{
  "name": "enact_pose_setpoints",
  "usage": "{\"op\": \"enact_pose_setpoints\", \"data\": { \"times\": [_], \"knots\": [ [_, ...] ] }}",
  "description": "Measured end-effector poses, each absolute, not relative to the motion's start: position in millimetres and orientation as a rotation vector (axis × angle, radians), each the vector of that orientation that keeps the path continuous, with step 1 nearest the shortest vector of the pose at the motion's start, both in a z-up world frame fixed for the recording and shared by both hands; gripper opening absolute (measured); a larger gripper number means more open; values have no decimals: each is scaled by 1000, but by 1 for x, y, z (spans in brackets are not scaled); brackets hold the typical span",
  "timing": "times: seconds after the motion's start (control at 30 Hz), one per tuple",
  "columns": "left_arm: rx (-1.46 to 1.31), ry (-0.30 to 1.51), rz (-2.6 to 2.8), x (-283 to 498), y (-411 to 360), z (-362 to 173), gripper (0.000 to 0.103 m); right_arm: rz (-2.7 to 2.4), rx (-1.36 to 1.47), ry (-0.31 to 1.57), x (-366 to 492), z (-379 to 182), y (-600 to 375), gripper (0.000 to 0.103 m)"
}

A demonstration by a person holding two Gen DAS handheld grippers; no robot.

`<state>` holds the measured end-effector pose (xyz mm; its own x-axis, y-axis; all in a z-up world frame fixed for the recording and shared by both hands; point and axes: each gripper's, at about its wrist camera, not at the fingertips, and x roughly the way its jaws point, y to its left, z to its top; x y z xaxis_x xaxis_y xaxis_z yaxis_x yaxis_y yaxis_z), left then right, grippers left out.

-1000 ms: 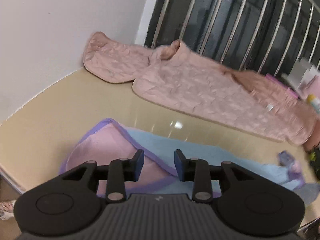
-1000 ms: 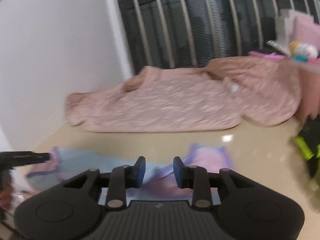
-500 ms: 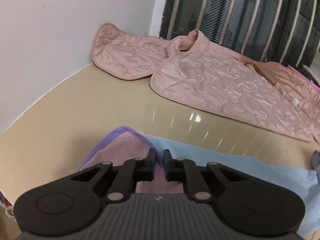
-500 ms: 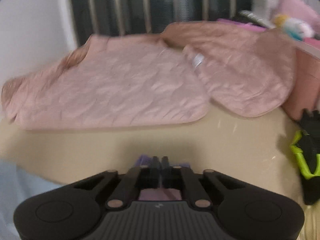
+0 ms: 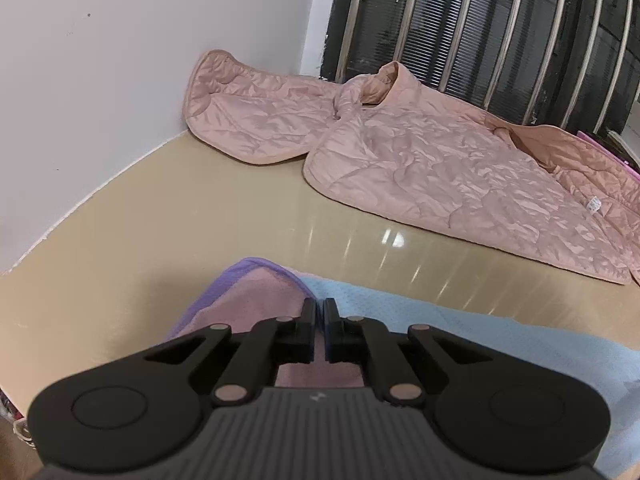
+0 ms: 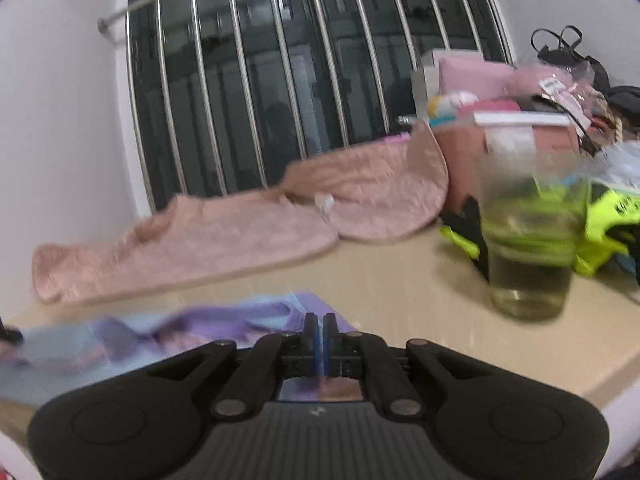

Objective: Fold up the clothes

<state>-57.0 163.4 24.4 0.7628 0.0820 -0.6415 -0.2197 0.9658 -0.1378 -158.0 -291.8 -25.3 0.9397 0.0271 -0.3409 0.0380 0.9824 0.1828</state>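
A small light blue garment (image 5: 460, 324) with pink panels and purple trim lies on the beige table near me. My left gripper (image 5: 319, 304) is shut on its pink, purple-edged end. In the right wrist view the same garment (image 6: 132, 336) stretches to the left, blurred. My right gripper (image 6: 319, 320) is shut on its purple-trimmed right end, just above the table.
A quilted pink jacket (image 5: 440, 160) lies spread along the back by the window bars, also in the right wrist view (image 6: 224, 236). A clear cup of liquid (image 6: 528, 248) stands right of my right gripper. Neon yellow items (image 6: 604, 220) and stacked boxes (image 6: 504, 128) crowd the right.
Both grippers went from open to shut on the garment's two ends. The right gripper has swung, so the cup has come into its view.
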Motion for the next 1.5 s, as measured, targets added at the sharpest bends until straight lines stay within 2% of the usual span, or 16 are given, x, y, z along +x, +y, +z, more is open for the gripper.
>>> {"op": "enact_pose_setpoints", "data": {
  "times": [0.1, 0.17, 0.23, 0.33, 0.57, 0.6, 0.67, 0.73, 0.9, 1.0, 1.07, 1.13, 1.23, 1.37, 1.43, 1.5],
  "knots": [
    [-212, 682, 177, -58, 167, 24, 4, 1, 199, 346, -162, -25, -295, 6],
    [-247, 680, 164, -60, 172, 26, 4, 43, 208, 343, -166, -18, -299, 31],
    [-279, 670, 133, -63, 178, 28, 4, 77, 219, 333, -167, -8, -303, 46],
    [-289, 668, 125, -61, 182, 32, 5, 64, 221, 328, -151, 14, -310, 46],
    [-266, 697, 86, -50, 180, 37, 5, 84, 188, 587, -72, 22, -306, 44],
    [-262, 698, 93, -46, 180, 36, 5, 80, 193, 614, -68, 19, -304, 41],
    [-255, 700, 109, -40, 180, 34, 0, 70, 204, 669, -59, 12, -301, 18],
    [-252, 689, 130, -36, 182, 31, 0, 65, 195, 660, -62, 9, -297, 9],
    [-203, 670, 182, -36, 177, 29, 0, -13, 167, 599, -77, 3, -296, 10],
    [-181, 628, 162, -54, 160, 43, 3, -1, 226, 572, -84, 9, -306, 22],
    [-170, 584, 87, -69, 143, 56, 8, -6, 253, 552, -89, 15, -314, 35],
    [-168, 586, -10, -80, 121, 61, 9, -26, 244, 569, -89, 18, -318, 35],
    [-186, 631, -161, -93, 84, 58, 9, -4, 209, 608, -89, 11, -316, 4],
    [-100, 635, -328, -104, 30, 51, 10, -39, 218, 599, -91, 2, -318, 5],
    [-53, 640, -344, -105, 10, 46, 14, -64, 250, 567, -96, 4, -321, 13],
    [-31, 657, -360, -103, -3, 41, 17, -79, 278, 530, -108, 7, -324, 33]
  ]
}}
